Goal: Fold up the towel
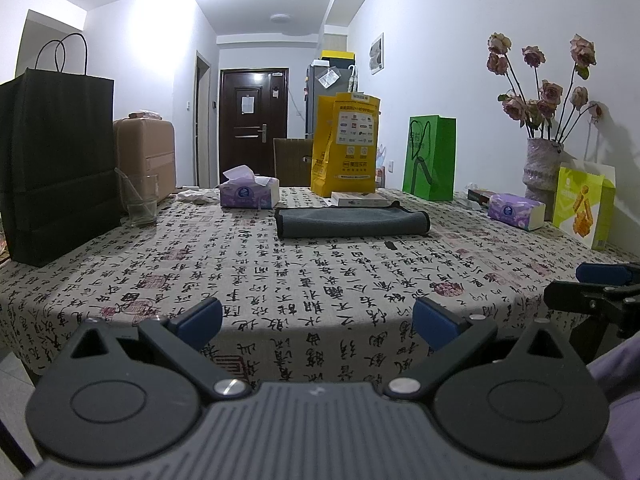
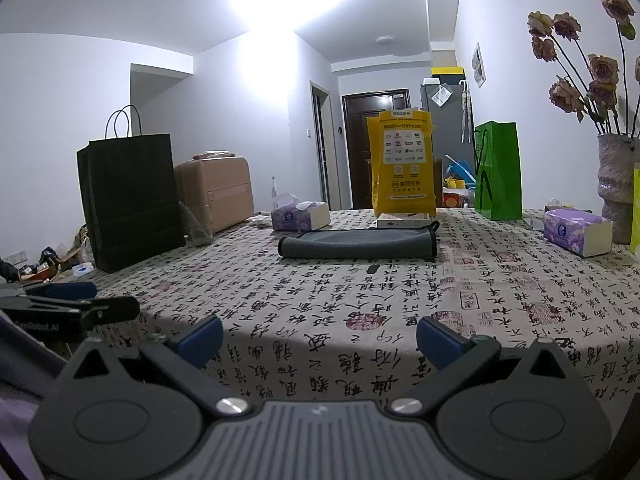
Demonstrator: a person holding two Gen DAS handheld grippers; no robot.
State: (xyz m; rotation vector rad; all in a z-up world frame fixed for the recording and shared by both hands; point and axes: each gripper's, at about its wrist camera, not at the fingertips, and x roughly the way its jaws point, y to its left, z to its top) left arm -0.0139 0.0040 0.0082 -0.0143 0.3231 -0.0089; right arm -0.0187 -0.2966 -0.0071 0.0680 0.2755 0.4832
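Observation:
A grey towel (image 1: 352,222) with dark edging lies folded flat in a long rectangle on the patterned tablecloth, toward the far middle of the table; it also shows in the right wrist view (image 2: 358,244). My left gripper (image 1: 318,322) is open and empty, low at the near table edge, well short of the towel. My right gripper (image 2: 320,340) is open and empty, also at the near edge, far from the towel. Each gripper shows at the side of the other's view, the right one (image 1: 600,280) and the left one (image 2: 68,300).
A black paper bag (image 1: 60,160) and a glass (image 1: 140,200) stand at the left. Two tissue packs (image 1: 248,192) (image 1: 516,210), a yellow bag (image 1: 346,146), a green bag (image 1: 430,158), a flat box (image 1: 358,199) and a vase of dried roses (image 1: 542,164) ring the towel.

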